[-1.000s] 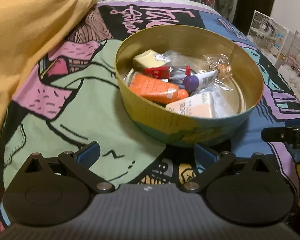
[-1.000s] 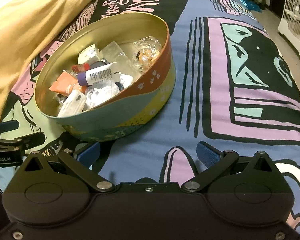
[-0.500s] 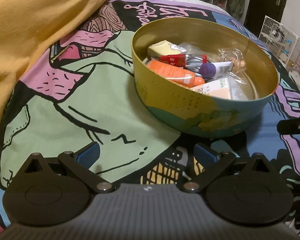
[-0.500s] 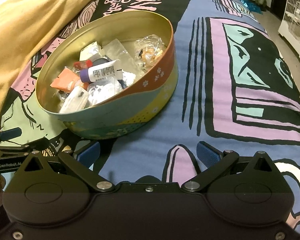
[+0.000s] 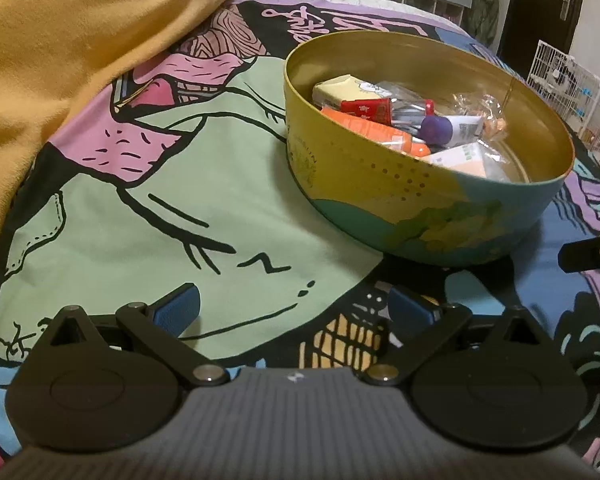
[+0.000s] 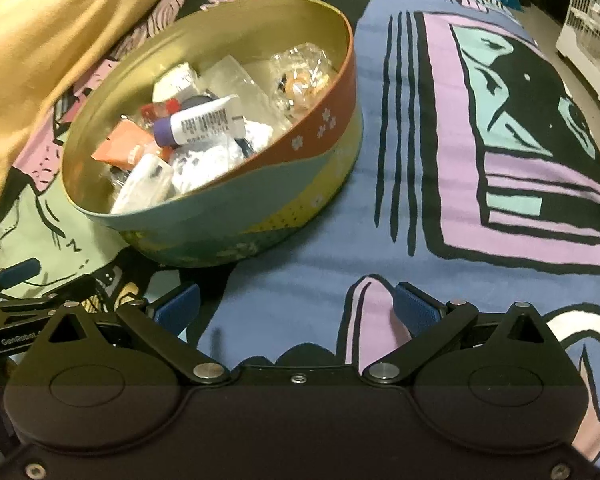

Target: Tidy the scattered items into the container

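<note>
Here, we held the left gripper (image 5: 294,308) and right gripper (image 6: 296,306) wide apart and empty above the patterned bedspread (image 6: 440,184). The round painted metal tin (image 5: 440,216) sat near the orange blanket (image 5: 60,60) at the bedspread's edge. It contained an orange tube (image 5: 376,130) and a purple-capped white tube (image 6: 204,124).

The round, gold-lined metal tin (image 6: 236,216) stands on the patterned bedspread (image 6: 440,184), whose right side lies bare. A heaped mustard-yellow fleece blanket (image 5: 60,60) blocks the left edge.
</note>
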Demonstrator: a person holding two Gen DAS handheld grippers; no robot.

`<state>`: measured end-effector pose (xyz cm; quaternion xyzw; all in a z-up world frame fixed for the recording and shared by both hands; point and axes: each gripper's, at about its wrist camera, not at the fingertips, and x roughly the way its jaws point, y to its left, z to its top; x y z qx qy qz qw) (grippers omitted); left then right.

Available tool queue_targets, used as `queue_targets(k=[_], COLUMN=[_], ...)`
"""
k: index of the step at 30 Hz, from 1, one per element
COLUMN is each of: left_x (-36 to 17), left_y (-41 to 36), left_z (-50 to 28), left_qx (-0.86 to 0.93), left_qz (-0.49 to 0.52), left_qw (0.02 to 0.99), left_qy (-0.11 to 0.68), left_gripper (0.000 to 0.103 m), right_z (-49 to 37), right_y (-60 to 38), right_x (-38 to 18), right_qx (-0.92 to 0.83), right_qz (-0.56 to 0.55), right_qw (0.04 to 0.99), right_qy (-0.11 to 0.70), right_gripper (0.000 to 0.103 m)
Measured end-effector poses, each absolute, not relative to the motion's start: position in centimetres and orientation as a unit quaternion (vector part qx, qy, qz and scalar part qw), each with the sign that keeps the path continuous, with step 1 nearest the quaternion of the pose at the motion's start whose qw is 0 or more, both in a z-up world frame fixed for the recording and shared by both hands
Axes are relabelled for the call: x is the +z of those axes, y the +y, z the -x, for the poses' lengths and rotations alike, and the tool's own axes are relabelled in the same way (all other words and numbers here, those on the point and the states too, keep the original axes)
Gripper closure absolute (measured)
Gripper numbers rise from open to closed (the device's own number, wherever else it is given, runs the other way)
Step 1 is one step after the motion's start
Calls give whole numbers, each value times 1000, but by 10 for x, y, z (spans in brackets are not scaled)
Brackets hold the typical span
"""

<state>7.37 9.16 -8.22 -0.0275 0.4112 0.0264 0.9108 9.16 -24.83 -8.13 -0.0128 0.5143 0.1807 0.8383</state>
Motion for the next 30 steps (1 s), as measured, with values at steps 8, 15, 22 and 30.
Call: queue_targets(k=[8,15,22,30], left_x=[-86,-89,-93,-98], left_y=[94,96,94,94], left_z=[-76,-79,-81,-84], left_qx=[30,37,37,41], left_qz=[29,32,28,25], left_qw=[911,908,907,905], left_qy=[411,415,419,423], left_gripper=[0,0,0,0], right_z=[-93,-93,-91,-88], right_y=[-239,-235,-229,-223], right_x=[-92,-97,-100,-106], right_qx=[170,159,153,144], right_qz=[23,30,38,49], right_qw=[831,830,832,835], right_qy=[529,534,531,529], right_gripper=[0,0,0,0])
